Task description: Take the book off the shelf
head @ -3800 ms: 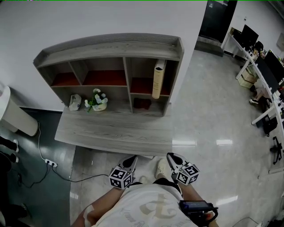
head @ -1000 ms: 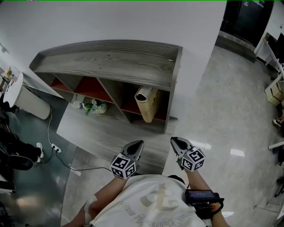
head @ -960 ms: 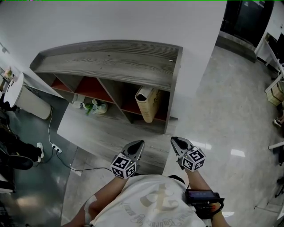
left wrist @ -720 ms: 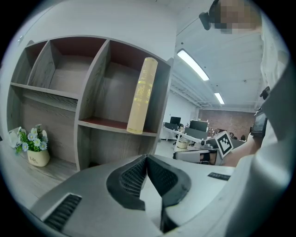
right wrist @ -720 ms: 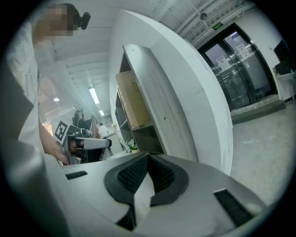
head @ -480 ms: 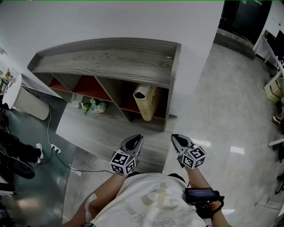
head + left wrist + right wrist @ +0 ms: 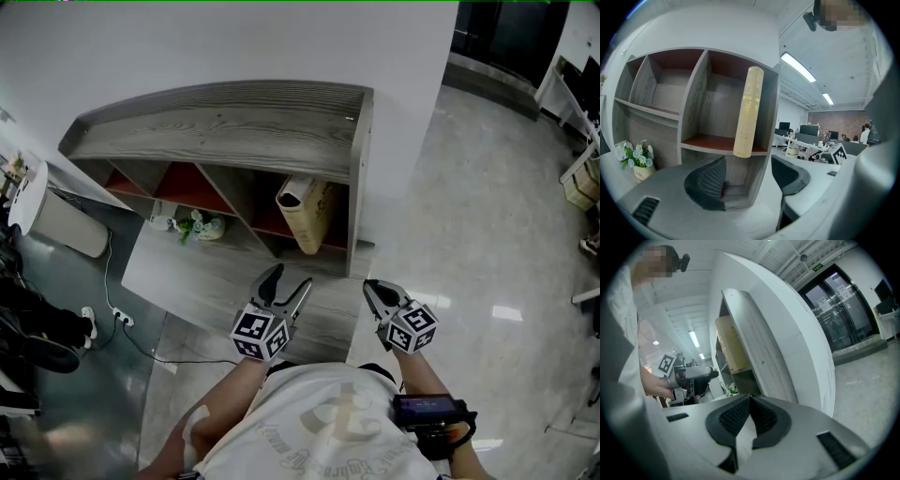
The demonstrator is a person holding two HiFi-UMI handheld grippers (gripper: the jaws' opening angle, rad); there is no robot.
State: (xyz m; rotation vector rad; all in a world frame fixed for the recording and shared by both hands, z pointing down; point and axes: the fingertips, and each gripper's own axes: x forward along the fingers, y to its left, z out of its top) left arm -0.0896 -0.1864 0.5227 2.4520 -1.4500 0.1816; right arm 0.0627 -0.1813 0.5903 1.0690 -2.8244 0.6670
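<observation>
Two grippers: mine, one in each hand, both held level in front of the shelf [image 7: 225, 117] and apart from it.
Left gripper [image 7: 289, 279]: my fingers are spread wide and have just been opening. Nothing sits between them, and the shelf's lower right compartment shows in the gap beyond. In the left gripper view the left gripper [image 7: 750, 180] points toward the right end of the shelf [image 7: 698, 93].
Right gripper [image 7: 375, 292]: my fingers are pressed together, pad against pad, pinching nothing. In its own view the right gripper [image 7: 750, 416] looks along the shelf's outer right side.
Book [image 7: 302, 214]: cream, spine outward, standing in the upper right compartment on the red board. It is close to the right wall and slightly tilted. From the left gripper view the book [image 7: 749, 110] stands above and beyond my open fingers, untouched.
Flowers [image 7: 199, 225]: a small white bunch in a pot on the ledge, below the left compartments.
Ledge [image 7: 216, 281]: grey wood, running out from the shelf's foot toward me.
</observation>
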